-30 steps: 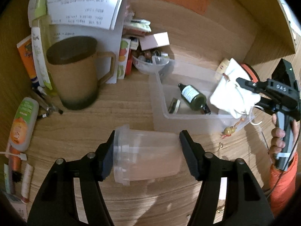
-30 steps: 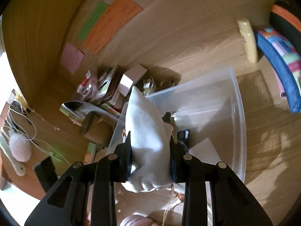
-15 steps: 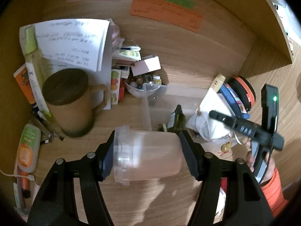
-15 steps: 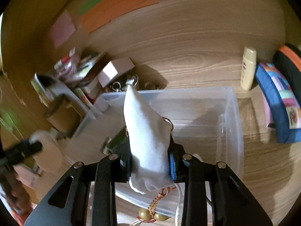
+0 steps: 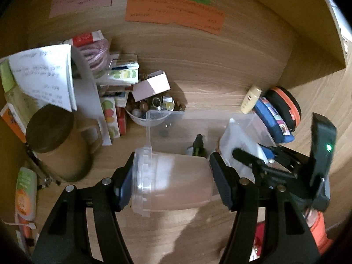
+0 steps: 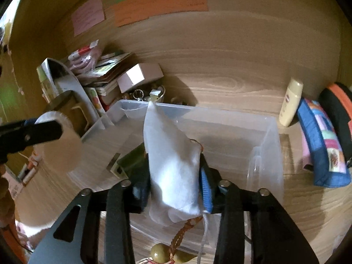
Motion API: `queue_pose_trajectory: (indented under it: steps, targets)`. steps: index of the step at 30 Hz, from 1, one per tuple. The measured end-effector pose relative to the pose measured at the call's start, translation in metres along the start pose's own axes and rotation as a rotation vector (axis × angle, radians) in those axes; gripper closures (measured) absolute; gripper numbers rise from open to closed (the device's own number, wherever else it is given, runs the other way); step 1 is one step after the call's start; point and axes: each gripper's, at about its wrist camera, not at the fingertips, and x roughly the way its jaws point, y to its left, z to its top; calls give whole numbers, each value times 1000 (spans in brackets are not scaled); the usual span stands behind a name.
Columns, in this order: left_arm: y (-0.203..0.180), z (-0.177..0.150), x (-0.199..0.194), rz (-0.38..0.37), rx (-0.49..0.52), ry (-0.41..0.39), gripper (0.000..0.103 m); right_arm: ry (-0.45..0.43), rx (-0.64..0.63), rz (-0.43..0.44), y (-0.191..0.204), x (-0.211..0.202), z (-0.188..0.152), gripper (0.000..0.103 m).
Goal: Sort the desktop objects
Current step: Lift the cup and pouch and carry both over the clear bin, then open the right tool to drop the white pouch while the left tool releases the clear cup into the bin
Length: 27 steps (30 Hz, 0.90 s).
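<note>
Wood-grain desk tucked in a nook, sticky notes on the back panel, clutter piled in the upper left of both views. The thing that matters right now is the white cloth pouch (image 6: 173, 171) — it sits between the pads of the right gripper (image 6: 173, 184), long axis pointing up and away toward the far wall of the clear plastic bin (image 6: 268, 132), directly over the bin's open interior. The jaws are opening at this moment, and the blue pad on the right looks to be just parting from the fabric, though it's hard to be sure with the cloth bulging. So the drop is basically straight down: bin beneath, pouch above it, beaded orange cord (image 6: 184, 233) dangling at the bottom of the frame.

The pouch is soft, matte and limp, tapering to a point; the bin is rigid and translucent, with a dark green bottle (image 5: 198, 147) already lying inside.

The left gripper (image 5: 171, 182) is clamped on a frosted plastic cup (image 5: 173, 182) held sideways, ridged rim to the left, at the bin's near left corner, waiting its turn I'd guess.
</note>
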Motion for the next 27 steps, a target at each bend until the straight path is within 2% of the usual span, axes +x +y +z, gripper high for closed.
queue_pose_trajectory:
  steps: [3,8,16,21,24,27]
  targets:
    - [1,7,4,-44,-20,6,39,-44,-22,-23,2,-9,0,42]
    - [-10,12,19,-49,9,19,39,-79,-58,-57,7,-16,-2,27]
    - [-16,9,45,-63,10,60,39,-74,-30,-68,-1,-15,-3,25]
    - [-18,9,59,-2,29,64,39,-69,-22,-57,-4,-15,-4,20]
    - [-13,12,62,-33,8,69,39,-70,-25,-74,-4,-15,-4,20]
    - [-13,15,62,-22,8,66,39,-65,-23,-64,-3,-14,-4,19]
